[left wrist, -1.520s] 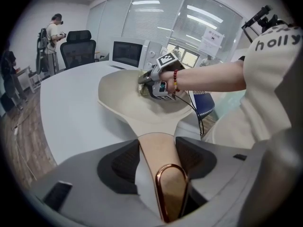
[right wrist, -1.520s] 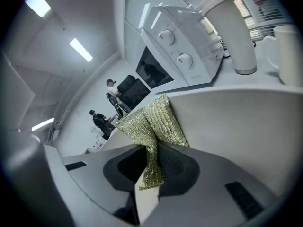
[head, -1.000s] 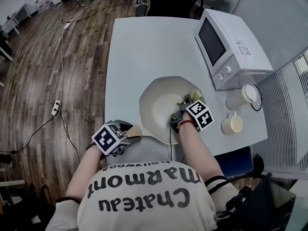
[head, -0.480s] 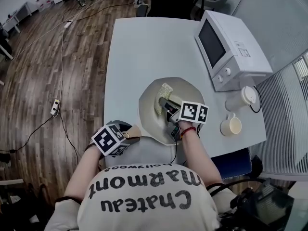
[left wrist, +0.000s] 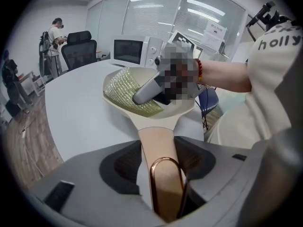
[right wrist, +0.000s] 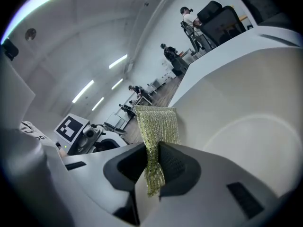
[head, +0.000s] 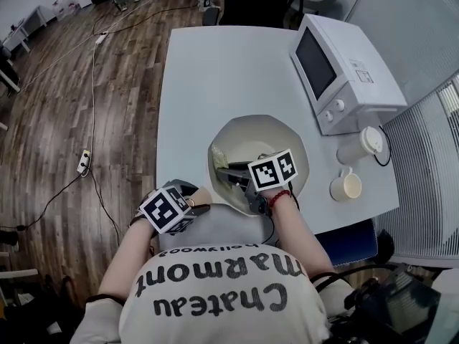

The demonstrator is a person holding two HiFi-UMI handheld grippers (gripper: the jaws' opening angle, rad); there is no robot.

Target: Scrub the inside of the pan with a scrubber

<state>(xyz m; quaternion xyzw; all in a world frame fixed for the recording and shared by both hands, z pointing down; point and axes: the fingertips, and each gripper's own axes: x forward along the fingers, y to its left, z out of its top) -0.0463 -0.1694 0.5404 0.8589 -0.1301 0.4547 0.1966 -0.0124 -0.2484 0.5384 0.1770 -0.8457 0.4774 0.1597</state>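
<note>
This is an open-plan office. A large white table with rounded corners (head: 208, 70) stands on a brown wood-plank floor (head: 57, 120), where black cables run to a white power strip (head: 84, 160). A white microwave oven (head: 344, 77) sits on the table's corner, with a white lidded paper cup (head: 362, 145) and a cream mug (head: 346, 186) just beside it, like a staff tea corner. Tall glass partition walls (left wrist: 156, 13) close off the room. A black high-backed swivel chair (left wrist: 79, 48) stands at the far side, with a standing person (left wrist: 57, 30) beside it. Long strip lights (right wrist: 87, 91) line the ceiling.
</note>
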